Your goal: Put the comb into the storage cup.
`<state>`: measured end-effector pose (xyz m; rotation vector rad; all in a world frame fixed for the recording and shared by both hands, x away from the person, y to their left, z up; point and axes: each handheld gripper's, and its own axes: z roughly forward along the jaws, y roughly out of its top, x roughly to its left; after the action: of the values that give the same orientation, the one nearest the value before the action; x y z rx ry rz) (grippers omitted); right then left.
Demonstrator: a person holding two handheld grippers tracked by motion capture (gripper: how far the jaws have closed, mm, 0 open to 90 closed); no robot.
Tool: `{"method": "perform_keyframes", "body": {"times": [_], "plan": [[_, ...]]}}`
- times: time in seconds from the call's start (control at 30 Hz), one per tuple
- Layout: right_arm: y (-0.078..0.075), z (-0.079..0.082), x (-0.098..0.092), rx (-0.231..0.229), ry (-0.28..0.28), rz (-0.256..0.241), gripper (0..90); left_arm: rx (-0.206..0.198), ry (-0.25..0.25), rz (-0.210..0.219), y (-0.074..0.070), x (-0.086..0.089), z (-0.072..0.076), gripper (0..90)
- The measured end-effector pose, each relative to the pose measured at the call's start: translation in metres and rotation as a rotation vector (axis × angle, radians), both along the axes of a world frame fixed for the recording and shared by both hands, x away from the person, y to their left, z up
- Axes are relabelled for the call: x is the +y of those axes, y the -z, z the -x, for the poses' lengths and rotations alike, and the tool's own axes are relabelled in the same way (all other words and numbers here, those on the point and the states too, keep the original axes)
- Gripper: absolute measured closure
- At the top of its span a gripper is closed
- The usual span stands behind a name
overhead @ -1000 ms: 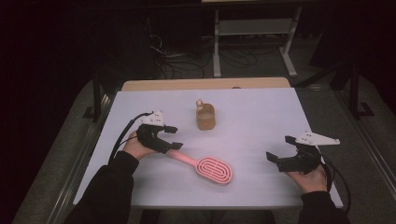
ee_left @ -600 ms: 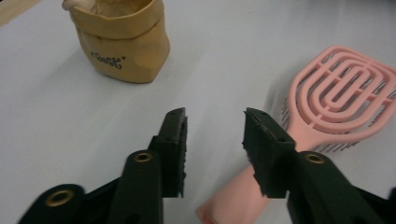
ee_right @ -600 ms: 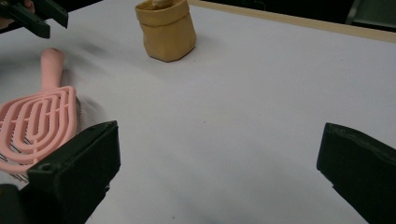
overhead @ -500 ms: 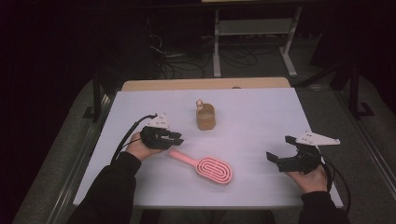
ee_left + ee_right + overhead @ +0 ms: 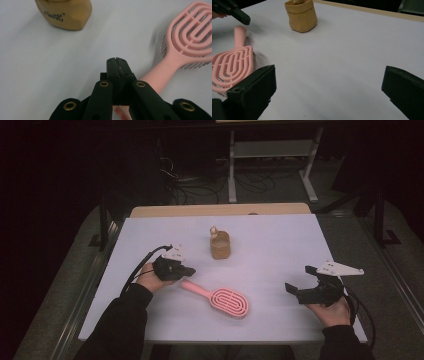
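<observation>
A pink hairbrush [image 5: 225, 301] lies flat on the white table [image 5: 280, 240], its handle pointing left toward my left gripper [image 5: 189, 270]. That gripper [image 5: 116, 60] is shut with nothing between its jaws, and its tips hover just over the end of the brush handle [image 5: 160, 75]. In the right gripper view the left gripper [image 5: 244, 20] shows above the brush [image 5: 232, 65]. My right gripper [image 5: 300, 279] rests near the table's right front, open and empty [image 5: 329, 82], and aimed toward the brush and a tan pouch [image 5: 301, 16].
The tan pouch [image 5: 220, 246] stands upright at the table's middle back, with something pale sticking out of its top; it also shows in the left gripper view [image 5: 65, 13]. A wooden edge [image 5: 220, 210] runs along the table's far side. Desk legs and cables sit behind.
My left gripper has shifted slightly right, closer over the brush handle. The right gripper, brush and pouch have not moved.
</observation>
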<state>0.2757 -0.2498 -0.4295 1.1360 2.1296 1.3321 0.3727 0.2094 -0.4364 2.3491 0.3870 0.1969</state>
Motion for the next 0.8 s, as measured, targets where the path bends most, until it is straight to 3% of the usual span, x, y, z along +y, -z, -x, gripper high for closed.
{"method": "perform_keyframes", "body": {"times": [0.27, 0.8], "plan": [[0.001, 0.000, 0.000, 0.006, -0.006, 0.000, 0.0, 0.020, 0.015, -0.053, 0.006, 0.000, -0.002, 90.0], [0.000, 0.001, 0.000, -0.002, -0.002, -0.001, 0.0, 0.029, 0.052, -0.083, 0.013, 0.002, 0.006, 90.0]]}}
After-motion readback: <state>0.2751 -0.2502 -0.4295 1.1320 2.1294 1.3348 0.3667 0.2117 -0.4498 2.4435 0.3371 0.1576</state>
